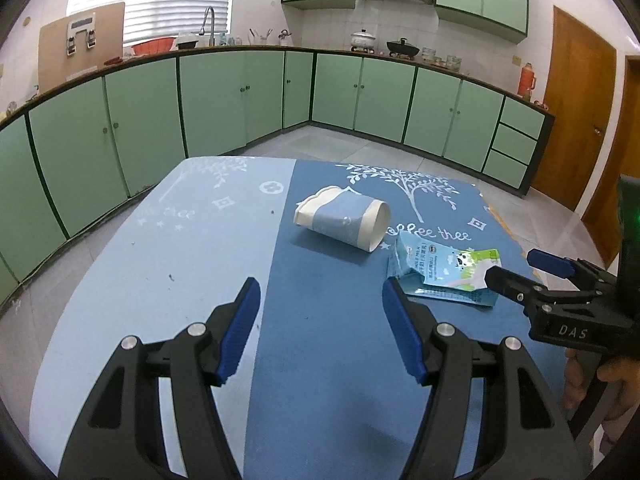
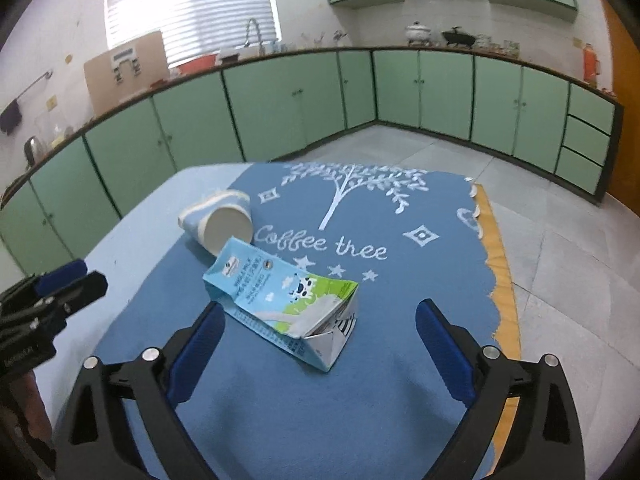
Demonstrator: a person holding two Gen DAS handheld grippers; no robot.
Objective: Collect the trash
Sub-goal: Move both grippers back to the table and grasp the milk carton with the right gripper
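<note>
1. A kitchen table under a blue "Coffee tree" patterned cloth (image 2: 400,360): I hold my right claw (image 2: 320,344), jaws spread wide and empty, low over a flattened light-blue milk carton printed with a cow (image 2: 280,304). My left claw (image 1: 320,324), jaws apart and empty, faces a crushed blue-and-white paper cup (image 1: 344,216) lying on its side.
2. Risk, as I judge it: the carton lies flat, so my pads could skid over it or pinch the cloth; the cup could roll away if nudged.
3. In the right wrist view the carton's long axis runs from upper left to lower right, folded end nearest me. The cup's flat base faces the carton, just beside it.
</note>
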